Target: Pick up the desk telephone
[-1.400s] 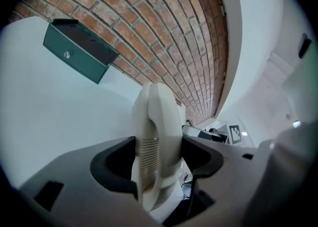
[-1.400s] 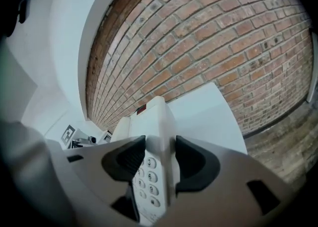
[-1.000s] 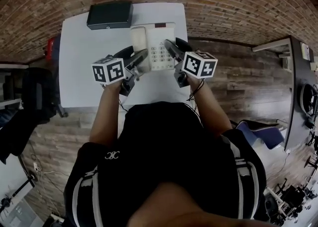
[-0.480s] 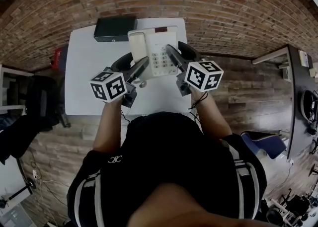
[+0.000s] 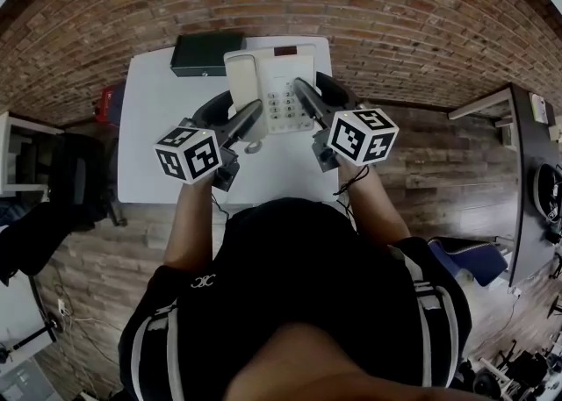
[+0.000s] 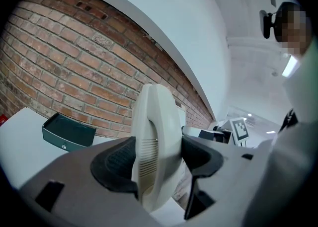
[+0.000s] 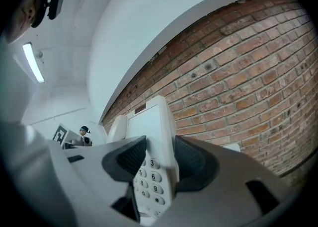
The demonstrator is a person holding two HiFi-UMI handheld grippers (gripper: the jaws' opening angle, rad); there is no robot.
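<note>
The cream desk telephone (image 5: 272, 83) hangs above the white table (image 5: 149, 145), held from both sides. My left gripper (image 5: 235, 114) is shut on its handset side, and in the left gripper view both dark pads press the handset's edge (image 6: 151, 156). My right gripper (image 5: 318, 96) clamps the keypad side. In the right gripper view the pads squeeze the telephone's body (image 7: 154, 136) beside the number keys, and these jaws are closing a little on it. A curly cord loop shows under the telephone's near edge.
A dark green box (image 5: 206, 53) lies on the table's far edge against the brick wall. A red object (image 5: 110, 103) sits left of the table, a dark chair (image 5: 66, 171) further left. A blue chair (image 5: 461, 246) and a desk (image 5: 518, 127) stand to the right.
Both grippers have risen together with the telephone between them, lifting it off the table top. The grips look the same.
</note>
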